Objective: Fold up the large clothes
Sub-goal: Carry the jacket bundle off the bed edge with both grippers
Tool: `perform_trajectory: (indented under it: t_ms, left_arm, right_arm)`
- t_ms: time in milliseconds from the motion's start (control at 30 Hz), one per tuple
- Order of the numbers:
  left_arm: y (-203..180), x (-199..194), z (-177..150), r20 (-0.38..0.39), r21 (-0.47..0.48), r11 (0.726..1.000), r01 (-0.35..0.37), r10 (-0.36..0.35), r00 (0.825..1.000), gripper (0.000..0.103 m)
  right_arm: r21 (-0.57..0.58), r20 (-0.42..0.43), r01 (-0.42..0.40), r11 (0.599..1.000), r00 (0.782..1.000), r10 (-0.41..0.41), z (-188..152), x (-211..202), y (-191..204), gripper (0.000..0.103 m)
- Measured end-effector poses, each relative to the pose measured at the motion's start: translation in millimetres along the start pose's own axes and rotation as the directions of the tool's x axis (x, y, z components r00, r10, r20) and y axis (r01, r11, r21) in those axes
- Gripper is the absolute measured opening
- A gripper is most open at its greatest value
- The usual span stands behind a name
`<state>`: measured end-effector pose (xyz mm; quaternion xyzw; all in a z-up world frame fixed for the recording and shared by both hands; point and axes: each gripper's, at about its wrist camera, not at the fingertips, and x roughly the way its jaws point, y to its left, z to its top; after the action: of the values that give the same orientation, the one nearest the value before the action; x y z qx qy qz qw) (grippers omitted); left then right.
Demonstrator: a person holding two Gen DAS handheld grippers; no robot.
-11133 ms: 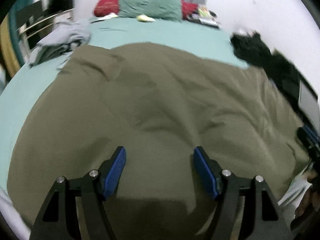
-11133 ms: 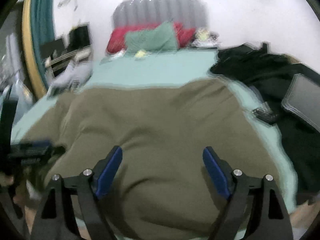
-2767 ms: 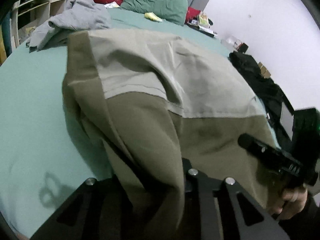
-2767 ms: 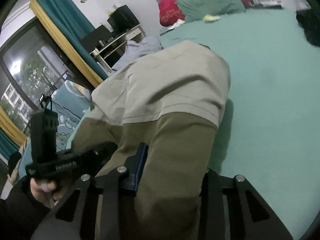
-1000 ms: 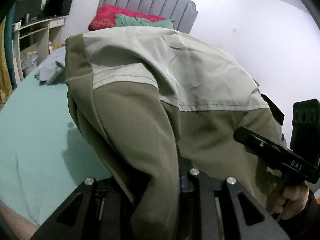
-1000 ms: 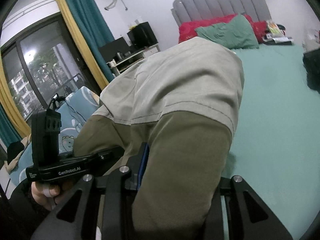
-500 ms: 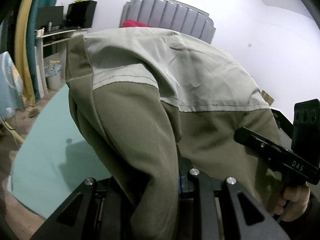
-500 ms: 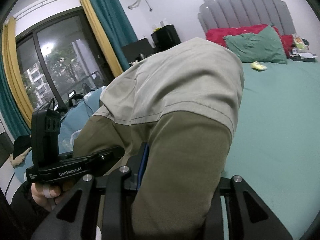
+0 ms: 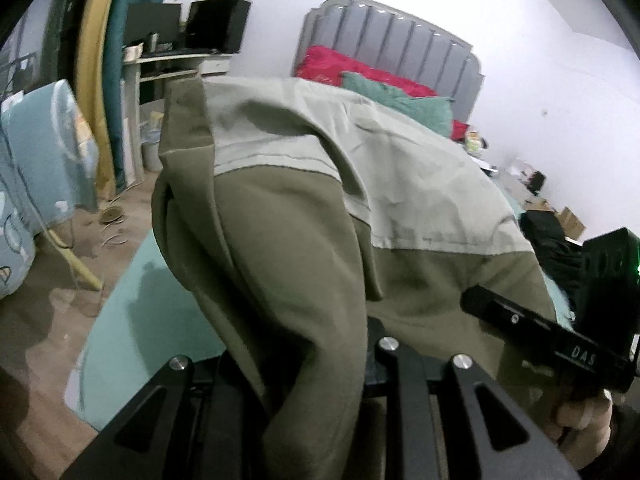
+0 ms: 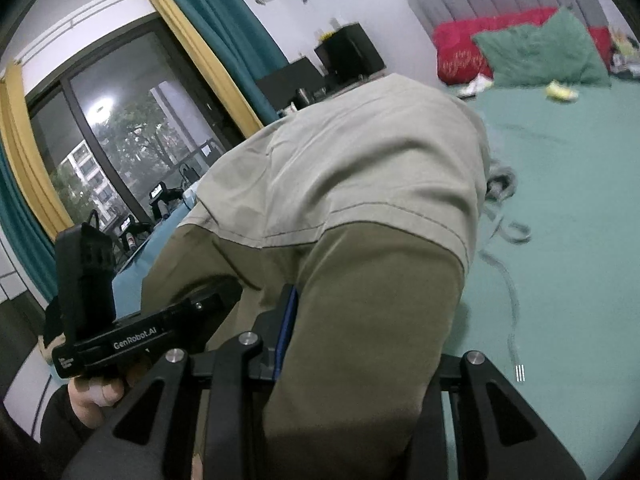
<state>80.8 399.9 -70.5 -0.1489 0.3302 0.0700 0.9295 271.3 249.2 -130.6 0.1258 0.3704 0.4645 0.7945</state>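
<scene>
- The wide bed with the mint-green sheet [image 10: 560, 208] fills the right of the right wrist view; a grey ribbed headboard [image 9: 400, 36], a red pillow [image 9: 344, 68] and a green pillow [image 10: 540, 52] lie at its far end.
- The large two-tone cloth, olive with a pale beige panel [image 9: 320, 184], hangs bunched between both tools, lifted off the sheet and draped over them.
- The left gripper [image 9: 320, 364] is clamped on a thick olive fold; its pads are buried in the cloth.
- The right gripper [image 10: 360, 344] is likewise closed on a gathered olive fold, one blue pad [image 10: 289, 320] showing at its left.
- To do the carry well, both grips should probably hold level and apart so the folded edge stays taut, then lower onto bare sheet with the seams aligned.
- A loosened grip would likely spill the fold.
</scene>
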Motion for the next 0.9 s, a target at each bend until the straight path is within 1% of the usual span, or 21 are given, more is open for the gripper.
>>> perform_trajectory:
  t_ms: [167,233,300,333,367,400,433,467,500,533,600,667,800,867,900]
  left_arm:
    - [47,31,-6,-0.045,-0.037,0.998,-0.045,0.044,0.998,0.021]
    - [61,44,-9,-0.066,-0.051,0.997,-0.054,0.051,0.997,0.021]
    - [77,64,-14,-0.104,-0.073,0.996,-0.055,0.048,0.993,0.021]
    - [85,75,-16,-0.124,-0.083,0.995,-0.055,0.044,0.991,0.021]
    - [91,85,-20,-0.142,-0.089,0.994,-0.057,0.044,0.989,0.023]
    - [97,90,-24,-0.144,-0.09,0.994,-0.065,0.051,0.988,0.029]
    - [98,91,-28,-0.14,-0.085,0.994,-0.073,0.06,0.988,0.038]
    - [101,93,-29,-0.139,-0.083,0.993,-0.083,0.071,0.988,0.044]
    - [102,94,-33,-0.144,-0.092,0.992,-0.091,0.078,0.987,0.054]
    - [106,95,-35,-0.15,-0.108,0.989,-0.103,0.086,0.985,0.061]
    - [115,98,-37,-0.162,-0.156,0.98,-0.124,0.099,0.982,0.067]
    - [119,89,-38,-0.148,-0.199,0.97,-0.136,0.107,0.983,0.067]
    - [128,62,-37,-0.085,-0.252,0.948,-0.196,0.18,0.98,0.068]
    - [129,51,-43,-0.084,-0.278,0.94,-0.197,0.181,0.98,0.071]
    - [128,48,-47,-0.098,-0.28,0.939,-0.2,0.18,0.979,0.072]
  right_arm:
    - [0.08,-0.072,-0.015,0.997,0.997,0.021,-18,60,-8,0.027]
    - [0.122,-0.104,-0.005,0.993,0.994,0.018,-30,83,-17,0.027]
    - [0.143,-0.128,0.023,0.989,0.992,-0.004,-42,100,-25,0.03]
    - [0.147,-0.148,0.048,0.988,0.989,-0.026,-50,108,-29,0.034]
    - [0.145,-0.165,0.077,0.987,0.985,-0.053,-58,113,-34,0.044]
    - [0.141,-0.17,0.097,0.985,0.983,-0.073,-62,116,-39,0.049]
    - [0.14,-0.175,0.111,0.984,0.981,-0.086,-66,120,-44,0.058]
    - [0.147,-0.176,0.109,0.983,0.981,-0.082,-71,119,-50,0.064]
    - [0.155,-0.174,0.1,0.983,0.982,-0.072,-74,120,-56,0.066]
    - [0.154,-0.175,0.094,0.984,0.982,-0.066,-76,119,-60,0.07]
    - [0.137,-0.183,0.097,0.986,0.981,-0.071,-77,116,-62,0.074]
    - [0.13,-0.191,0.114,0.985,0.978,-0.088,-76,111,-60,0.076]
    - [0.123,-0.21,0.142,0.982,0.971,-0.114,-71,96,-50,0.078]
    - [0.096,-0.235,0.135,0.986,0.966,-0.11,-71,87,-46,0.078]
    - [0.064,-0.249,0.139,0.988,0.961,-0.119,-75,81,-42,0.079]
